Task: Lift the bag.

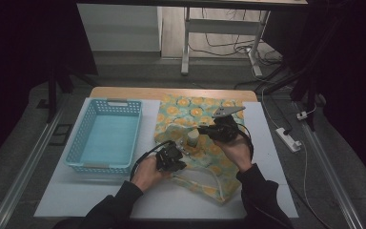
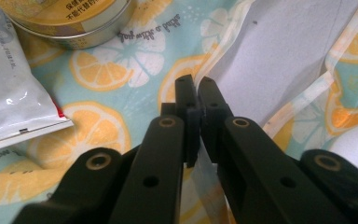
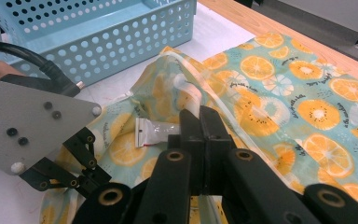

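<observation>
Both grippers pinch the fruit-print bag's pale rim strip: L gripper (image 1: 174, 157) shut at 7 o'clock, R gripper (image 1: 218, 130) shut at 1. Bag (image 1: 209, 119) lies mid-table, prob. held open to reach the tin (image 2: 70, 18) inside.

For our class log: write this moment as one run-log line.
left claw: shut on bag edge | right claw: shut on bag edge | bag: on table | basket: left

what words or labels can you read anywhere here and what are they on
Round tin: a line of Chinese characters on its yellow label, cut off by the frame, too partial to quote.
White packet: grey print along its edges, too blurred to read.
Fruit-print bag: small cursive script beside the slices, not legible.
Blue basket: no text.
</observation>
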A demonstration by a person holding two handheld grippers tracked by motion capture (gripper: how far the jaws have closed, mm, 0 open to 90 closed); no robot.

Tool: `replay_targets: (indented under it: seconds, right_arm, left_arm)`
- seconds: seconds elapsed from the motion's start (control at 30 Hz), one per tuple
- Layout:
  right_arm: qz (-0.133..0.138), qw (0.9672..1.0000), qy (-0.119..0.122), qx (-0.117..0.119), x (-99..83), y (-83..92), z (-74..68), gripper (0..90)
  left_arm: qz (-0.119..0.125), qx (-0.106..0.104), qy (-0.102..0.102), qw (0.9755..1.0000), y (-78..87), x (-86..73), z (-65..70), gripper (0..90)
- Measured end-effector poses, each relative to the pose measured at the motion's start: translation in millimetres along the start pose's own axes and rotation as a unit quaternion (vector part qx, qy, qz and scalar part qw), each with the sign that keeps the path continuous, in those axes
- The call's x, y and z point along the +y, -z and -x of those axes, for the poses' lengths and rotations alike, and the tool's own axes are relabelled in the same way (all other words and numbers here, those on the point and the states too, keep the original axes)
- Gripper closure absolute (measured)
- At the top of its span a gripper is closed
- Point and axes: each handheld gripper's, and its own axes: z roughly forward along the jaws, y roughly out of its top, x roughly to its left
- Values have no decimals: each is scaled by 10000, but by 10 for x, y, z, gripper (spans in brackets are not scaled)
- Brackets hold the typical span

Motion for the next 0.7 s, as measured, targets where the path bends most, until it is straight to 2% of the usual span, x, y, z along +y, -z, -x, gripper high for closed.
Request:
replay_targets:
  seconds: [0.1,0.27,0.47,0.7]
  right_arm:
    - [-6,10000,-6,9,2,5,3,895]
    - [-33,10000,16,56,10,20,-2,895]
    - [-40,9999,27,109,42,25,-29,895]
    - [-50,9999,26,154,80,49,-42,896]
  left_arm:
    - [-14,36,34,10000,36,14,13,890]
    - [163,-43,299,9994,162,37,5,890]
    - [254,-32,308,9992,282,66,18,890]
    - [291,-154,498,9982,422,111,-12,890]
